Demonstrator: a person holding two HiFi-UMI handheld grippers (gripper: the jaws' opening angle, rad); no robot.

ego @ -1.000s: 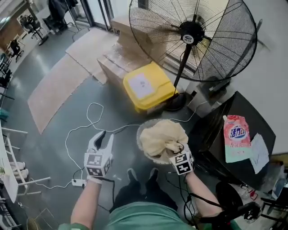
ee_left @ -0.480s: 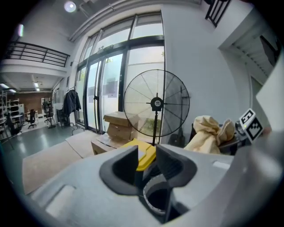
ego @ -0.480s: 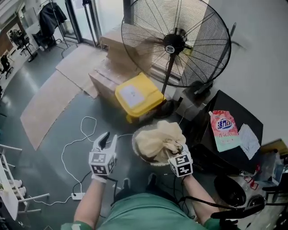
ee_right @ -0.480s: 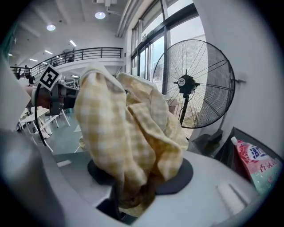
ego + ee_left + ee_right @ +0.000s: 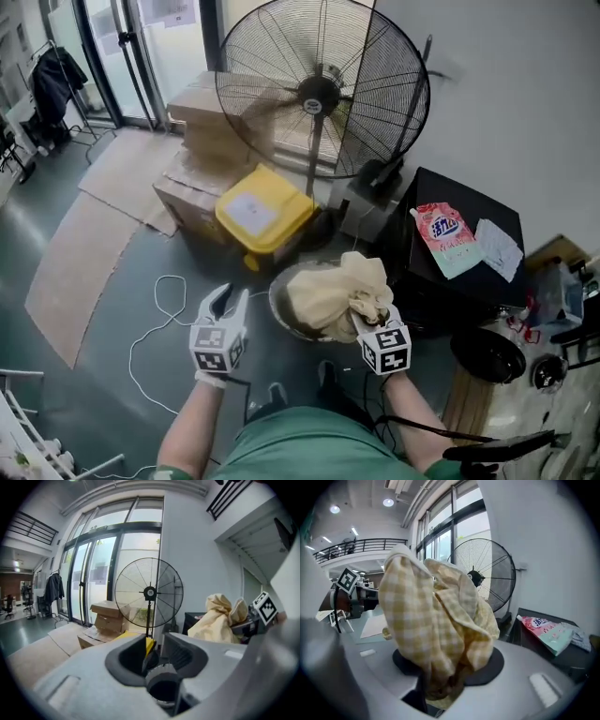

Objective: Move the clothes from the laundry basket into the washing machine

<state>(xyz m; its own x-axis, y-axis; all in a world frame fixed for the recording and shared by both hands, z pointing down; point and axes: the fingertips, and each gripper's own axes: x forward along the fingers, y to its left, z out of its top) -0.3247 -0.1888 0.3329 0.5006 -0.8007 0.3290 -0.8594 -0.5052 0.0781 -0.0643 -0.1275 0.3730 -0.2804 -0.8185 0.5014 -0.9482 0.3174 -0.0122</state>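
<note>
Of two tools, the right tool (image 5: 368, 317) clamps one yellow checked cloth (image 5: 323, 292) over one basket (image 5: 277, 314); the left tool (image 5: 231, 300) gapes empty.

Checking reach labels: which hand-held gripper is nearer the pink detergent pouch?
Right. The right hand-held gripper, holding the checked cloth, is below-left of the detergent pouch; the left hand-held gripper is much farther left.

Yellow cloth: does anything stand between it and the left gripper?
Nothing visible. The left gripper hangs open beside the basket, with only air between it and the cloth pinched by the right gripper.
</note>
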